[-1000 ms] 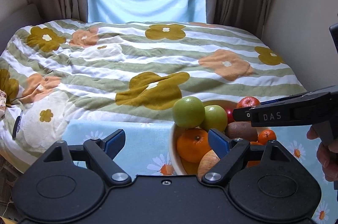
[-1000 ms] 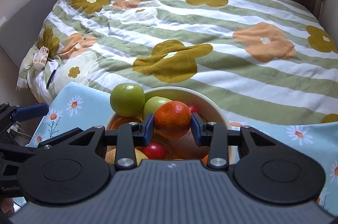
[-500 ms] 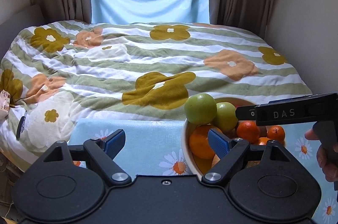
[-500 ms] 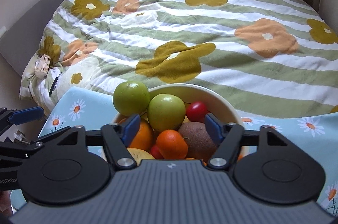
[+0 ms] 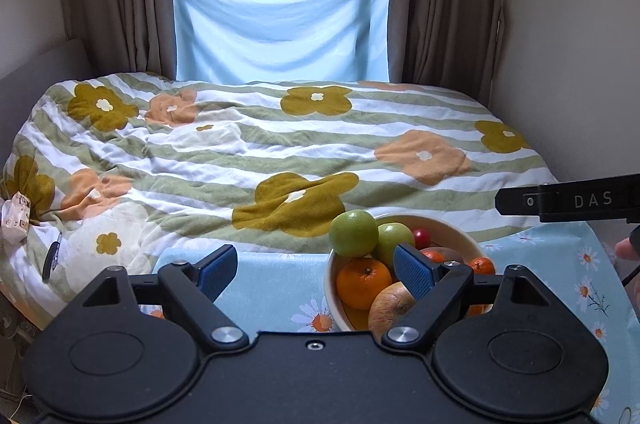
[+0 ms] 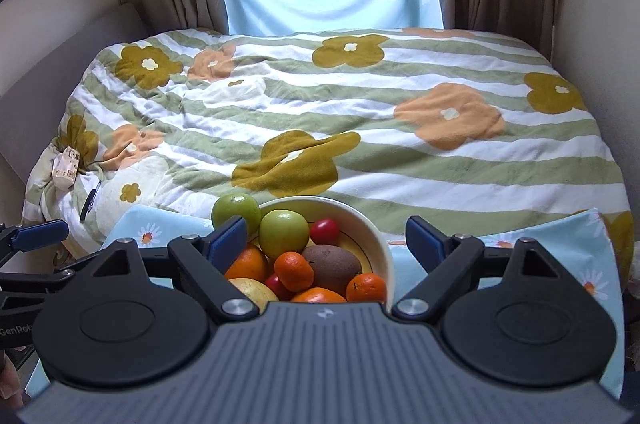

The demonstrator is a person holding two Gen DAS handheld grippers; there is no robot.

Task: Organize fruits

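A cream bowl [image 6: 378,244] holds a heap of fruit: two green apples [image 6: 283,234], a brown kiwi [image 6: 333,264], oranges, small mandarins [image 6: 295,271] and a red tomato [image 6: 325,231]. My right gripper [image 6: 326,240] hovers above and behind the bowl. Its jaws are opening, and nothing is pressed between the blue pads. My left gripper [image 5: 316,268] stands open to the left of the bowl [image 5: 332,288], with only tablecloth and the bowl's edge behind its gap. In the left wrist view, a finger of the right gripper [image 5: 560,201] reaches in from the right, above the bowl.
The bowl sits on a light blue daisy tablecloth [image 5: 272,288] against a bed with a flowered striped duvet [image 5: 280,143]. A wall is close on the right. A small packet [image 6: 66,165] and a dark object lie at the duvet's left edge.
The right gripper was shut on a mandarin above the bowl; it has opened, the mandarin now lies in the bowl, and the gripper has pulled up and back. The left gripper also rose and drew back.
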